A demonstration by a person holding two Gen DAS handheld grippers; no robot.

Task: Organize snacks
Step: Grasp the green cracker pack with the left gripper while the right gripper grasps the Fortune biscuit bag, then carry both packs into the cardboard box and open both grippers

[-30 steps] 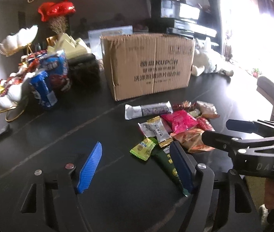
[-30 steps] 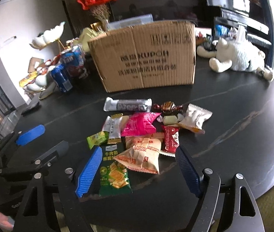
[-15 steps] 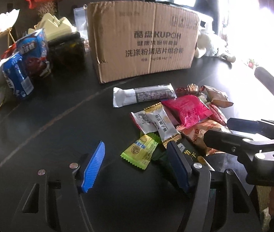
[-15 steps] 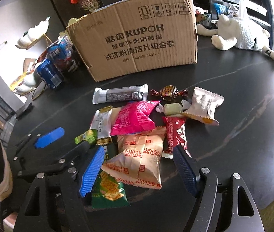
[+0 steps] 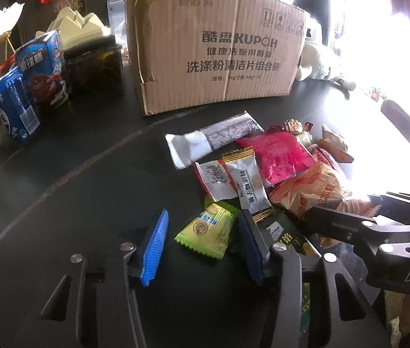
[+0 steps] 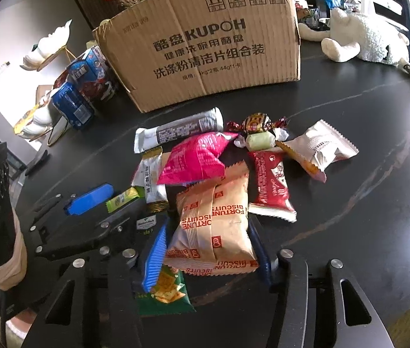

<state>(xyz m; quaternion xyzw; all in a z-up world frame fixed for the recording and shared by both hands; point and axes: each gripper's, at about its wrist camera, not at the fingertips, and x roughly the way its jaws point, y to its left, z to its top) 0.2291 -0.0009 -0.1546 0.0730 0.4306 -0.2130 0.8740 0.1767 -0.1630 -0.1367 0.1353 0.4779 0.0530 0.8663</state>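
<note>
A pile of wrapped snacks lies on the black table in front of a brown cardboard box (image 5: 216, 49) (image 6: 202, 43). My left gripper (image 5: 202, 243) is open, its jaws on either side of a yellow-green candy packet (image 5: 209, 233). My right gripper (image 6: 207, 258) has its jaws against both sides of an orange Fortune Biscuits pack (image 6: 213, 226), which lies over a green cracker pack (image 6: 164, 293). A pink pack (image 6: 196, 159), a red sachet (image 6: 271, 185), a grey bar (image 6: 176, 133) and a white pack (image 6: 320, 148) lie further out.
Blue snack boxes (image 5: 28, 87) and a dark container (image 5: 94, 66) stand left of the box. A white plush toy (image 6: 361, 37) lies at the back right. The left gripper shows in the right wrist view (image 6: 89, 203), close beside the right one.
Both grippers moved forward toward the pile. The right jaws narrowed from wide open onto the biscuit pack. The left jaws came around the yellow-green packet.
</note>
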